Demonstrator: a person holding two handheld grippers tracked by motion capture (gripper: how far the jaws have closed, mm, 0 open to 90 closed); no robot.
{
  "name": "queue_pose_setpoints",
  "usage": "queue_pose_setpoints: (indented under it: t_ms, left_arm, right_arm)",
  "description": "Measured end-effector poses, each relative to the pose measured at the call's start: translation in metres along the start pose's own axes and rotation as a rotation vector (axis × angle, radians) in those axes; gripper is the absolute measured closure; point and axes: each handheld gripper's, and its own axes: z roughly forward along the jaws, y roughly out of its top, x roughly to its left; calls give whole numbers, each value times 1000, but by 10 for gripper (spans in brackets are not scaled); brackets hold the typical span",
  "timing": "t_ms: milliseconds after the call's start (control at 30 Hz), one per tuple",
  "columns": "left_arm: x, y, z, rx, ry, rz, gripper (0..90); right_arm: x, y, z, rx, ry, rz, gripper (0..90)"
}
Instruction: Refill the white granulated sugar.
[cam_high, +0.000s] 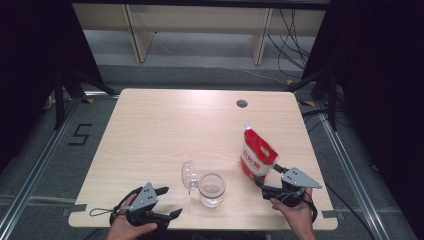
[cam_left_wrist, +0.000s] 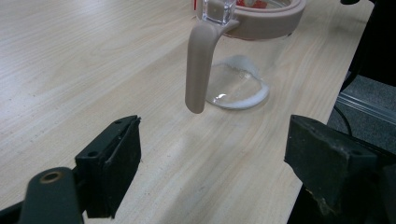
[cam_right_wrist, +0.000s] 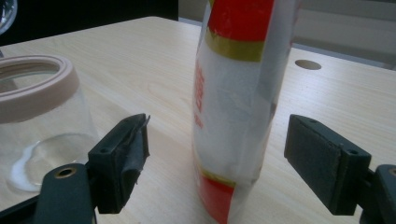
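Glass jar (cam_high: 212, 188) stands open near the front edge of the counter (cam_high: 165, 125), a little white powder on its bottom; its clear lid (cam_high: 189, 176) is flipped up on the jar's left side. Red-and-white pouch (cam_high: 257, 152) stands upright to the right of the jar, close but apart from it. Right gripper (cam_high: 264, 186) lies to the right of the jar, fingers (cam_right_wrist: 122, 158) spread wide either side of the pouch's base, pads not pressing it. Left gripper (cam_high: 168, 202) rests left of the jar at the counter's front edge, fingers (cam_left_wrist: 112, 163) wide open, holding nothing.
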Motion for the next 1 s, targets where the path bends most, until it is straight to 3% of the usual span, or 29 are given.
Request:
queue_pose_setpoints:
  t_ms: [167,300,367,400,467,600,633,700,767,833,867,1000]
  left_arm:
    - [1,0,0,0,-2,16,182]
    - [1,0,0,2,-3,15,182]
    - [1,0,0,1,-3,13,182]
    - [1,0,0,1,-4,13,182]
    - [1,0,-1,10,-4,21,182]
    - [1,0,0,3,-4,16,183]
    - [1,0,0,4,-4,16,184]
    - [2,-1,0,4,-3,20,185]
    - [1,-1,0,6,-7,6,187]
    - [0,-1,0,16,-4,-5,187]
    - [-1,-2,1,7,-8,-14,188]
    - [-1,-2,1,16,-4,-9,190]
  right_arm:
    - [-1,1,8,-2,14,2,228]
    - [1,1,14,10,-9,13,230]
    - [-1,0,18,7,-14,-16,235]
    - [-1,0,18,20,-15,0,238]
    - [-4,1,22,8,-8,-25,247]
    - [-4,1,26,-3,-24,-11,263]
    - [-6,1,28,-4,-17,-35,271]
    - [-4,1,29,-9,-18,1,285]
    - [-8,2,32,-29,-15,-54,297]
    - [-6,2,33,-27,-21,-25,327]
    - [-7,2,35,-43,-24,-56,339]
    - [-8,2,37,-39,-15,-70,388]
